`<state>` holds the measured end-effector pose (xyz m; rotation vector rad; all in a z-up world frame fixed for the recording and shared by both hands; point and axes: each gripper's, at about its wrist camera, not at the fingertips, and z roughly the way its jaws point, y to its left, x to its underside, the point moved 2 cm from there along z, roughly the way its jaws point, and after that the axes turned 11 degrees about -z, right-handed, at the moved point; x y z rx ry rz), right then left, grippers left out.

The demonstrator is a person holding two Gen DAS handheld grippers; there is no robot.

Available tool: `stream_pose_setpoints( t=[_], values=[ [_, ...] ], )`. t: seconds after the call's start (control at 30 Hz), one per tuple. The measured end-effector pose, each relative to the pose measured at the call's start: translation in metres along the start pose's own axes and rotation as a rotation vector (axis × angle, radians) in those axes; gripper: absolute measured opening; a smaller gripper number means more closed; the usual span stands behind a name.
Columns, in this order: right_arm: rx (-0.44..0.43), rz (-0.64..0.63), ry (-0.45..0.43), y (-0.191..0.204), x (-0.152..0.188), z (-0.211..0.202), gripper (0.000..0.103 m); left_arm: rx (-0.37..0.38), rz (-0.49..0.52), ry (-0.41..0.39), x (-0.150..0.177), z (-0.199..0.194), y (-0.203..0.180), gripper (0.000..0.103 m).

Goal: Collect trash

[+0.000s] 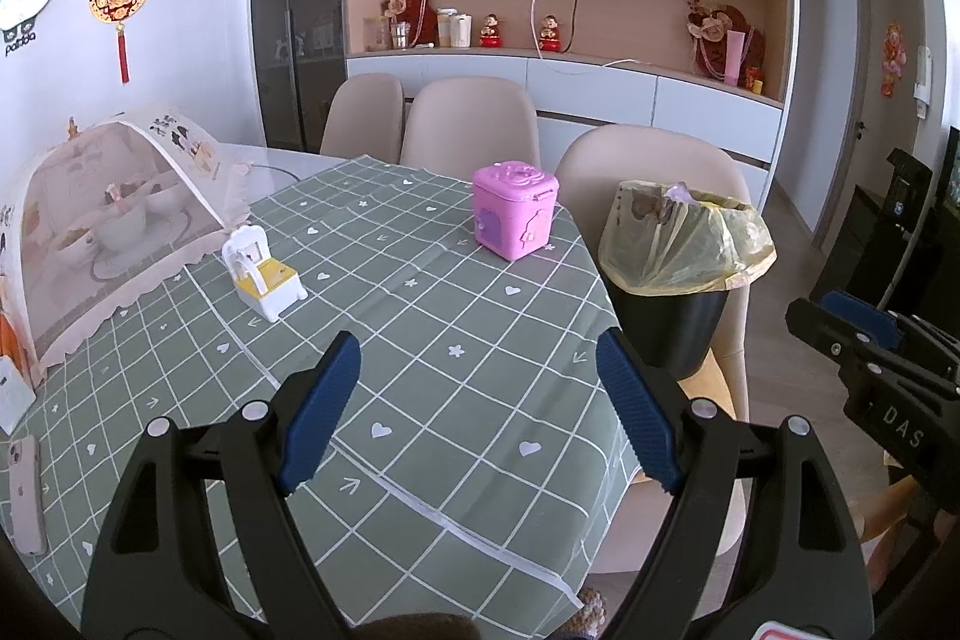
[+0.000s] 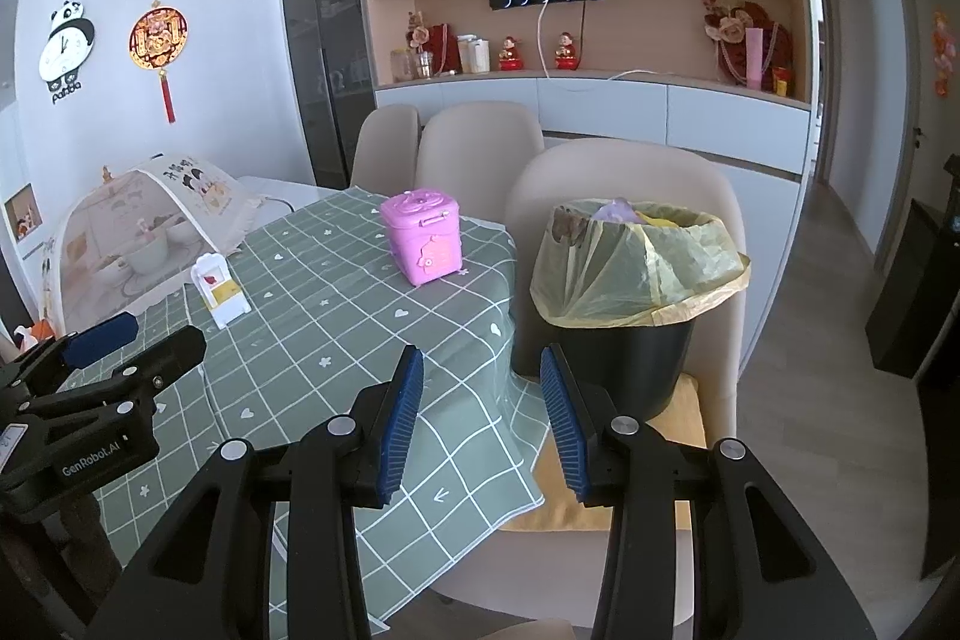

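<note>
A black trash bin [image 1: 675, 328] lined with a yellow bag [image 1: 678, 244] stands on a chair seat at the table's right edge; it also shows in the right wrist view [image 2: 624, 364], with crumpled trash inside. My left gripper [image 1: 480, 370] is open and empty above the green checked tablecloth [image 1: 420, 340]. My right gripper [image 2: 480, 388] is open and empty, over the table's corner, just left of the bin. A pink toy box [image 1: 515, 211] and a white and yellow toy chair [image 1: 261, 274] sit on the cloth.
A mesh food cover [image 1: 102, 226] over dishes stands at the table's left. A phone [image 1: 24, 496] lies at the near left edge. Beige chairs [image 1: 468, 124] line the far side. Shelves with ornaments fill the back wall.
</note>
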<state>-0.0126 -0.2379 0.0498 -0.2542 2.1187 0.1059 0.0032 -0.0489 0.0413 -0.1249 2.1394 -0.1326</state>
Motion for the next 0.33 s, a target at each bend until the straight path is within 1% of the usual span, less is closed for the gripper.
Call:
stream_pose_setpoints(
  t=[0.07, 0.13, 0.2, 0.23, 0.27, 0.3, 0.33],
  values=[
    [0.000, 0.001, 0.009, 0.005, -0.001, 0.001, 0.039, -0.003, -0.019, 0.020, 0.002, 0.004, 0.007, 0.077],
    [-0.010, -0.004, 0.030, 0.011, -0.001, 0.007, 0.039, -0.017, -0.059, 0.059, 0.001, 0.012, 0.020, 0.077],
    [-0.035, -0.028, 0.062, 0.021, -0.003, 0.018, 0.039, -0.053, -0.117, 0.100, 0.001, 0.023, 0.042, 0.077],
    [-0.063, -0.055, 0.082, 0.030, -0.005, 0.027, 0.039, -0.083, -0.140, 0.104, 0.001, 0.027, 0.054, 0.077],
    [-0.105, -0.094, 0.097, 0.043, -0.008, 0.038, 0.039, -0.145, -0.177, 0.101, -0.001, 0.032, 0.075, 0.077],
    [-0.159, -0.142, 0.108, 0.057, -0.011, 0.050, 0.041, -0.189, -0.204, 0.095, -0.001, 0.035, 0.090, 0.077],
    [-0.230, -0.197, 0.119, 0.076, -0.015, 0.063, 0.042, -0.259, -0.250, 0.093, -0.001, 0.042, 0.118, 0.081]
  ],
)
